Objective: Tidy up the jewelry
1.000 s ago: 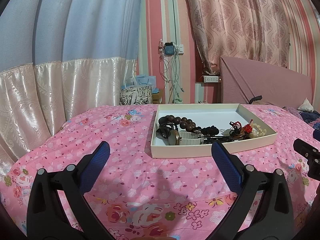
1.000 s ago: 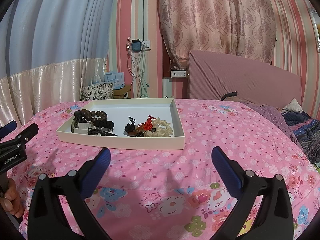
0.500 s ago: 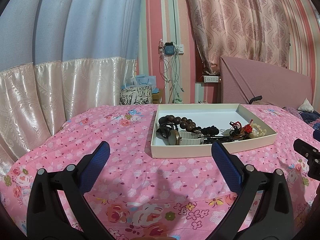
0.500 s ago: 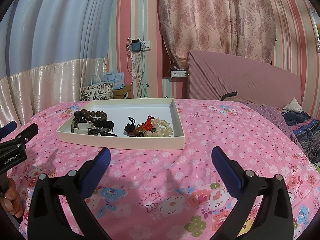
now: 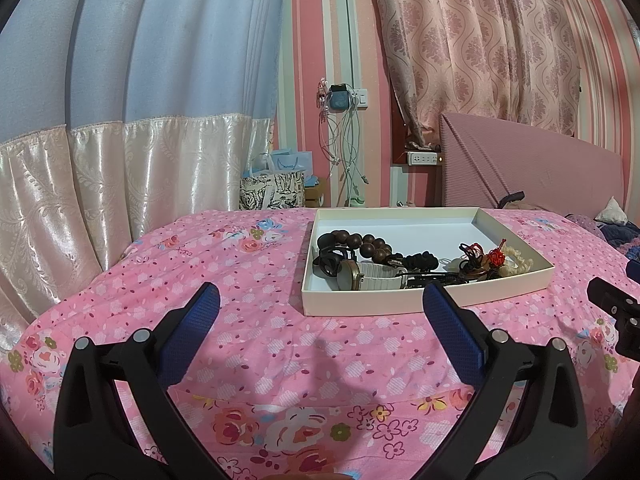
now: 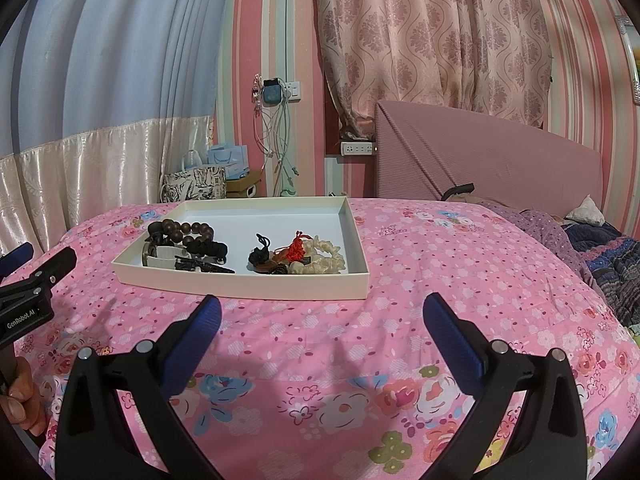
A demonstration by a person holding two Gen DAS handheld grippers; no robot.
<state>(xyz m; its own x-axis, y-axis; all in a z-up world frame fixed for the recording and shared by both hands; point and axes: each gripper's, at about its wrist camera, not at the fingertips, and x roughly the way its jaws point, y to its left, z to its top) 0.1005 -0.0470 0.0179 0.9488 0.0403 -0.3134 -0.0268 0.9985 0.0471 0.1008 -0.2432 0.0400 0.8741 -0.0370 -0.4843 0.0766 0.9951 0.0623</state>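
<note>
While both claws, left claw [image 5: 320, 300] and right claw [image 6: 320, 300], hang spread and empty over the bed [image 6: 420, 264], all jewelry [image 6: 296, 254] lies bunched in the tray [image 6: 240, 284]; sorted or unsorted, stage unclear.

black gripper [image 6: 318, 316] – blue ribbed pads [image 6: 192, 336], silver screws

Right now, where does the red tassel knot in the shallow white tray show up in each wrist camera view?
Left wrist: the red tassel knot sits right of centre, near the shallow white tray's right end.
Right wrist: the knot sits just left of centre, mid-height.
Shared landmark: the cream chunky-bead bracelet touching its right side.
</note>
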